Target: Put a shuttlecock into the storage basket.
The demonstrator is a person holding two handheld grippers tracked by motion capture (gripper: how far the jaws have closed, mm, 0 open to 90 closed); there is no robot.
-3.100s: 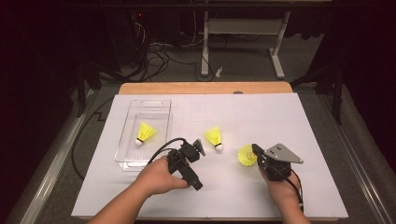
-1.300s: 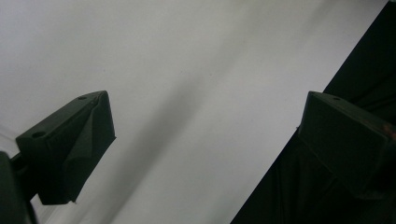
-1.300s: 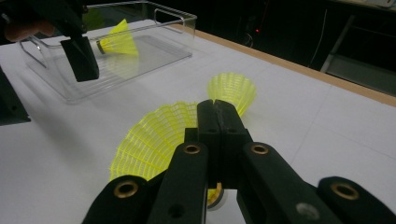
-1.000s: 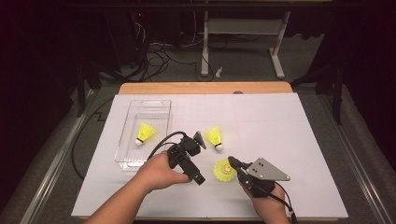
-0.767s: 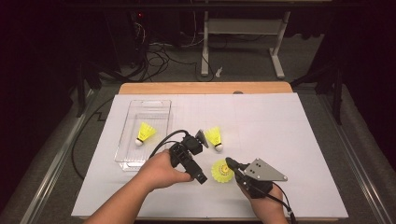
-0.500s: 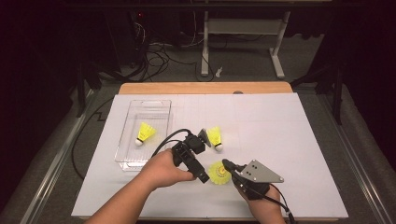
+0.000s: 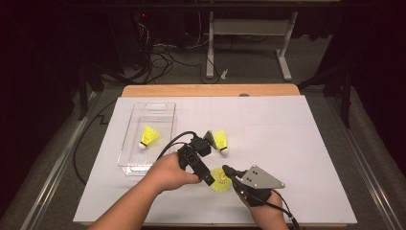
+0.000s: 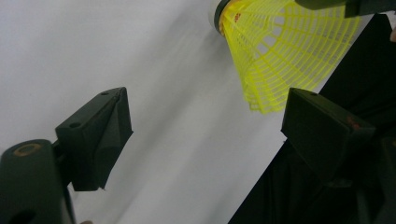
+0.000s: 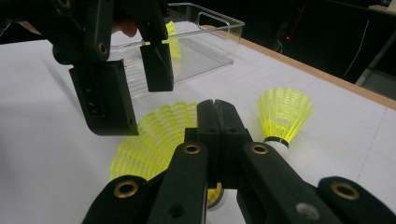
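Two grippers are meeting near the table's (image 7: 330,143) front edge: right gripper (image 7: 226,170) clenching a yellow shuttlecock (image 7: 219,179), left gripper (image 7: 208,180) released, jaws closing in around its skirt, open sheet lying rightward

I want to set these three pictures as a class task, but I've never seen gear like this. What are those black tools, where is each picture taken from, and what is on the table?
A person holds a two-jaw tool in each hand. One picture looks down from above; the other two come from cameras riding on the tools. The white table holds a clear tray with one yellow shuttlecock inside, and a second shuttlecock lies loose. The right gripper is shut on the skirt of a third shuttlecock. The left gripper has just been closing, its jaws apart around that skirt's edge, not pressing.
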